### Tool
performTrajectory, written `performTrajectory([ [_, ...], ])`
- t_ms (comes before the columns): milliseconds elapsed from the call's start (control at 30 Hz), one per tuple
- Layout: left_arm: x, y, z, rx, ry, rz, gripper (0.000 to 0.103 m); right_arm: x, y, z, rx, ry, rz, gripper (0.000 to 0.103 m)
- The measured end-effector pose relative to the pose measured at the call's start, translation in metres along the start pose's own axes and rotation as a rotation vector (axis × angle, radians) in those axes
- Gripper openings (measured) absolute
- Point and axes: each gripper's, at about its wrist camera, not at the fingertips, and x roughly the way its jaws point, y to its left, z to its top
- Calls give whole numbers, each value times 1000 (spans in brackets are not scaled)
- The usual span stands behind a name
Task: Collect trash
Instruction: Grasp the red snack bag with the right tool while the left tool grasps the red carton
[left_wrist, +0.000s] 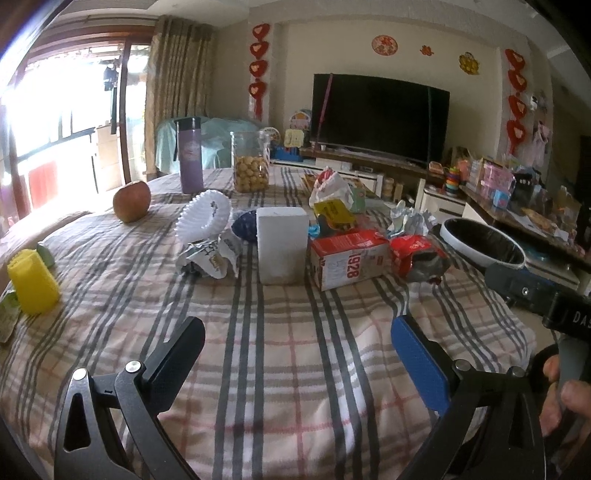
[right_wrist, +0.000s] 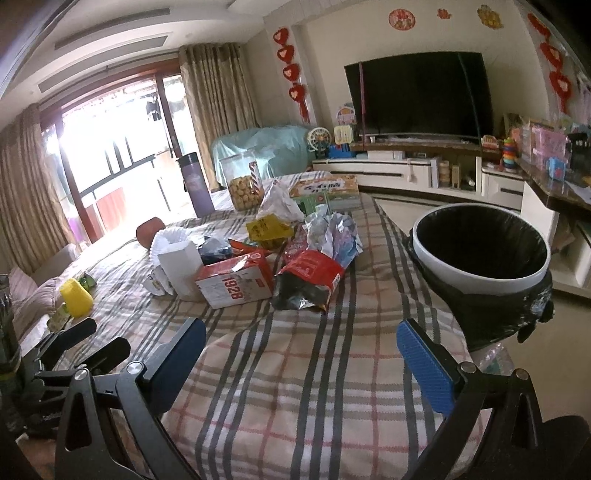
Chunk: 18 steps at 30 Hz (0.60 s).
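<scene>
Living room, TV (left_wrist: 380, 116) on the back wall, curtains at the bright window on the left. Plaid cloth (left_wrist: 280, 350) in grey, beige and pink stripes covers the desk, soft and slightly rumpled.

Left tool (left_wrist: 297, 336): fingers spread wide, nothing between them, hovering over bare cloth at the near edge. Left finger black, right finger with a ribbed blue pad. Right tool (right_wrist: 301, 345): also spread wide, empty, both pads blue and ribbed, over bare cloth. A hand (left_wrist: 561, 398) grips the handle at the far right of the left wrist view.

Left to right on the desk: yellow plastic cup (left_wrist: 32, 282) lying tipped near the left edge; apple (left_wrist: 132, 201) further back; purple cylindrical bottle (left_wrist: 190, 155) upright; clear jar (left_wrist: 251, 162) of round yellow snacks beside it. Trash sits in a cluster mid-desk, well apart from both tools: white pleated paper liner (left_wrist: 203, 214), crumpled printed wrapper (left_wrist: 210, 256) below it, white block-shaped box (left_wrist: 282, 243) upright, red-and-white carton marked 1928 (left_wrist: 349, 260) lying on its side just beside the box, red foil snack bag (right_wrist: 308, 278) torn open with a silver inside, crumpled foil-and-paper wad (right_wrist: 334, 229) behind it, yellow packet (right_wrist: 269, 229) and white plastic bag (right_wrist: 279, 201) further back.

Trash bin (right_wrist: 480, 251) stands off the desk's right edge: round, white rim, black liner bag, open top. Nothing blocks the way between tools and the cluster.
</scene>
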Motion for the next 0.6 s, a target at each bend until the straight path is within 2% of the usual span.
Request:
performTrajectory([
  [300,43,9,15,-34,68,-41,93,25,-11,5,27,40,1,102],
  [600,85,1,35,-8,121,-62,90,57,-25,11,51,121,6,80],
])
